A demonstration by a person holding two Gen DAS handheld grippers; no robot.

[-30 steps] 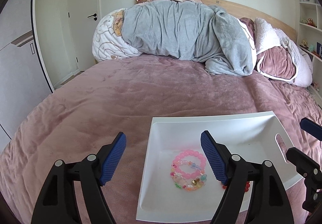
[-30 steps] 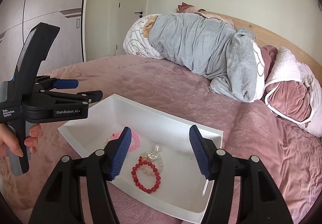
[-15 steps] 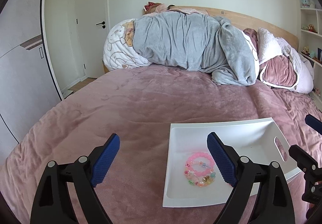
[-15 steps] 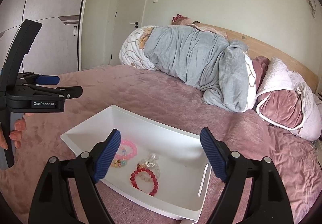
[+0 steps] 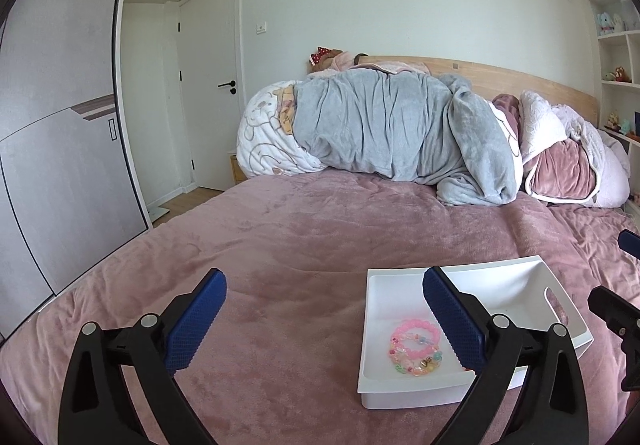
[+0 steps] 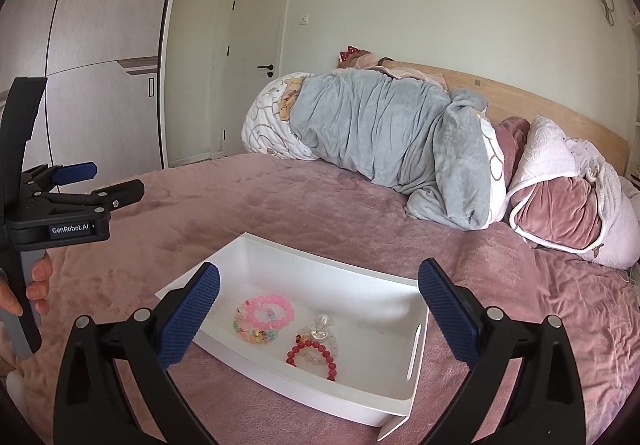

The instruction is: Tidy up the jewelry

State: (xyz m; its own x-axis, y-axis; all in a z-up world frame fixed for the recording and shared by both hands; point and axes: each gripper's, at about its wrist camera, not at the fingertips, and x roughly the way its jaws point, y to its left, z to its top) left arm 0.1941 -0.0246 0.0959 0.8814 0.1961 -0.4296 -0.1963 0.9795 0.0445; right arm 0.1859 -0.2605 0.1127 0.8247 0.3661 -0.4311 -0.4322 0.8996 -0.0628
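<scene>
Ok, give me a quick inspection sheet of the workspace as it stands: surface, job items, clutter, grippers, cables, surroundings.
Surface: pink bedspread, soft and lightly wrinkled.
Job's things: white tray on the bedspread; inside it a pink bracelet, a multicoloured bracelet, a red bracelet and a clear bead bracelet.
Clutter: grey blanket and pillows piled at the headboard, away from the tray.
Grippers: left gripper and right gripper both open, jaws just been opening, nothing held; both above and short of the tray.
Cables: nothing seen.
Surroundings: wardrobe, closed door, wall shelves holding toys.
</scene>
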